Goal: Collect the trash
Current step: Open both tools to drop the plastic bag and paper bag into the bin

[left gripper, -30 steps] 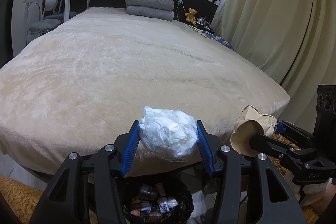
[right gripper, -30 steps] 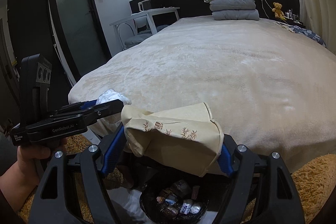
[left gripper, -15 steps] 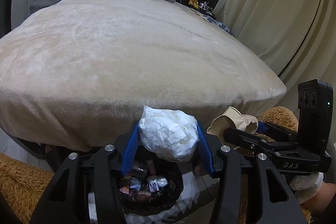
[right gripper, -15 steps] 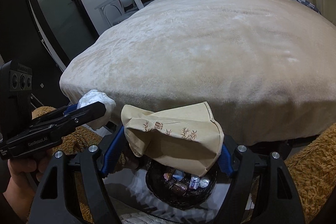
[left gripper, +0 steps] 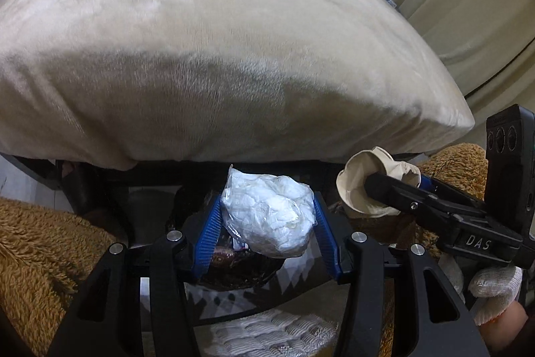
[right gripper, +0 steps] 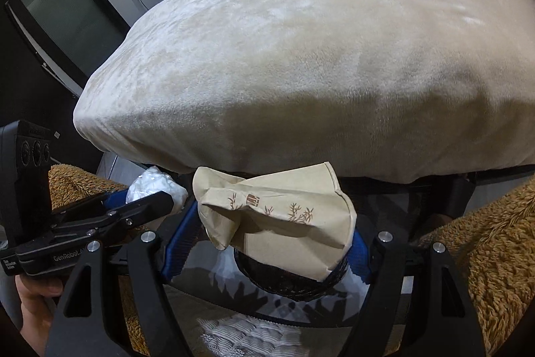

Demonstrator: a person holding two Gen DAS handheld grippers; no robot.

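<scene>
My left gripper (left gripper: 266,218) is shut on a crumpled white plastic bag (left gripper: 267,216), its blue pads pressing both sides. Directly under the bag sits a black bin (left gripper: 240,270) with wrappers inside, on the floor at the foot of the bed. My right gripper (right gripper: 264,219) is shut on a crushed beige paper cup (right gripper: 277,216) printed with brown bamboo, hanging over the same bin (right gripper: 287,285). In the left wrist view the right gripper (left gripper: 391,186) and its cup (left gripper: 364,186) show at the right. The left gripper (right gripper: 157,199) and its bag (right gripper: 150,186) appear at the left of the right wrist view.
A bed with a cream plush blanket (left gripper: 217,39) fills the view ahead, its dark frame just behind the bin. Shaggy brown rugs (left gripper: 36,250) lie on both sides. A patterned mat (right gripper: 254,337) lies under the bin. Curtains (left gripper: 468,5) hang to the right, a dark door (right gripper: 50,5) to the left.
Both grippers have sunk and tipped downward from bed height to just above the bin, each still holding its piece of trash. The bin now lies closer beneath them.
</scene>
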